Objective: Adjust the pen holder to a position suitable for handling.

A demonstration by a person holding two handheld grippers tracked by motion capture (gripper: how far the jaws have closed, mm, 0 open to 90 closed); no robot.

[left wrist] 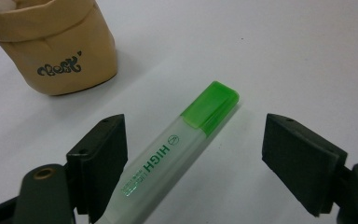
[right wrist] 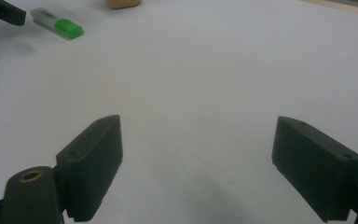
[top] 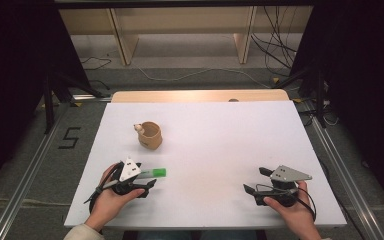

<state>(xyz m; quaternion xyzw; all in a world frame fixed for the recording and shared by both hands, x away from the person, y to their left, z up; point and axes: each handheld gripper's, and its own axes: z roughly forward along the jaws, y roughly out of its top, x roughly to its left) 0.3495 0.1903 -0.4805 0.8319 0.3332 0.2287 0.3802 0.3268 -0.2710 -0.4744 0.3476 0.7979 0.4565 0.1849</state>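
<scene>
A highlighter (left wrist: 177, 154) with a clear body and a green cap lies flat on the white table (top: 210, 150). It sits between the open jaws of my left gripper (left wrist: 196, 128), closer to the jaw on the left of that view, and the pads do not press on it. In the high view the left gripper (top: 149, 178) is at the near left, with the highlighter (top: 156, 173) pointing right from it. My right gripper (top: 257, 181) rests at the near right, open, with only bare table between the jaws of the right gripper (right wrist: 198, 135).
A small tan pouch-like cup (top: 150, 136) with a dark script logo stands upright behind the highlighter, left of the table's middle; the cup (left wrist: 51, 46) is beyond the jaws. Table legs and cables lie on the floor past the far edge.
</scene>
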